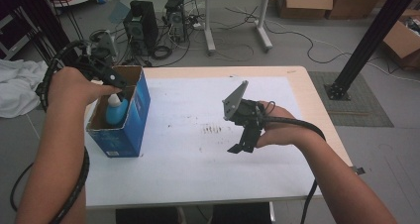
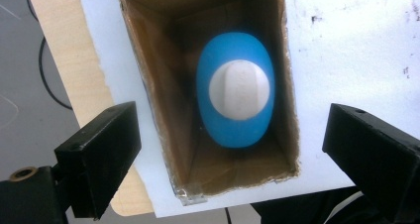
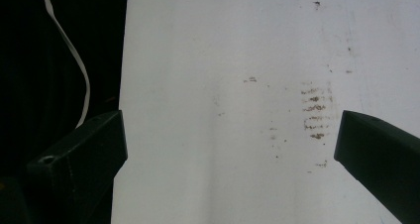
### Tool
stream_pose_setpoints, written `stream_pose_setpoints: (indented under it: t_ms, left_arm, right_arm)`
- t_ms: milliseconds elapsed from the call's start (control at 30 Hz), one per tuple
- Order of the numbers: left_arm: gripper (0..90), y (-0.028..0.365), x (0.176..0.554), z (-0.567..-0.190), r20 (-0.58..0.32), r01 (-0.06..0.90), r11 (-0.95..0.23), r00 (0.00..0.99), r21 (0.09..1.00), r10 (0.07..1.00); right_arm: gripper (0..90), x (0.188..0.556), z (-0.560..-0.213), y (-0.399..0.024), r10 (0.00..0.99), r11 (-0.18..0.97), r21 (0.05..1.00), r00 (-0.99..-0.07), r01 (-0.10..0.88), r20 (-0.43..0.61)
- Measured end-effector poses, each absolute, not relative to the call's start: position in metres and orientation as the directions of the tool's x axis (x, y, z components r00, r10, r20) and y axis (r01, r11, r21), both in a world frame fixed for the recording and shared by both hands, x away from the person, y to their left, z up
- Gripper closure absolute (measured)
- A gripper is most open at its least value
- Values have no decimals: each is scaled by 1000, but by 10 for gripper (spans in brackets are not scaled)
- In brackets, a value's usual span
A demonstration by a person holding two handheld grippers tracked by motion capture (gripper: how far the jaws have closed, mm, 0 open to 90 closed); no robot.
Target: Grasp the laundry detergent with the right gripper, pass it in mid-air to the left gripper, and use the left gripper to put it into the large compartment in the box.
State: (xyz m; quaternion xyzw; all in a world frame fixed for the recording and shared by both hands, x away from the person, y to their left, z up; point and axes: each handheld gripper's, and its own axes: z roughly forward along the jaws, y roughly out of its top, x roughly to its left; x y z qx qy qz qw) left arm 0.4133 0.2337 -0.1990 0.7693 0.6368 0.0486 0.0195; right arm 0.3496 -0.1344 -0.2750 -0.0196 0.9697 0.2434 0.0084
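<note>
Left gripper hangs open above boxed bottle.

- Left forearm: enters from the bottom left edge of the high view, angled up and slightly inward.
- Left hand: wrapped around its gripper's body, wrist bent forward.
- Left gripper: pointed downward; in the left gripper view the jaws stand wide apart, pads pressing on nothing.
- Right forearm: enters from the bottom right, angled up and left.
- Right hand: clasped round its gripper from the right.
- Right gripper: tilted down, grey plate on top; jaws wide apart, nothing between them.
</note>
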Motion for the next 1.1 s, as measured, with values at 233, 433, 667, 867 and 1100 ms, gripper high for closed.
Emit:
stream_pose_setpoints:
  t_ms: [233,433,667,867,1100]
  left_arm:
    - [31,224,413,-196,44,967,-236,233,98,972]
    - [3,210,413,-191,44,947,-303,300,107,953]
    - [1,192,414,-185,28,897,-429,428,106,903]
    - [1,176,413,-181,-41,830,-548,554,102,832]
    - [1,151,406,-182,-73,669,-740,744,76,665]
  right_arm:
    - [0,350,-274,-136,-25,885,464,-999,-32,-21]
    - [0,352,-273,-137,-20,888,458,-1000,-27,-19]
    - [0,355,-273,-141,-8,894,447,-1000,-12,-11]
    - [0,359,-270,-143,2,903,429,-1000,-1,-6]
    - [0,365,-263,-145,14,921,389,-1000,12,-5]
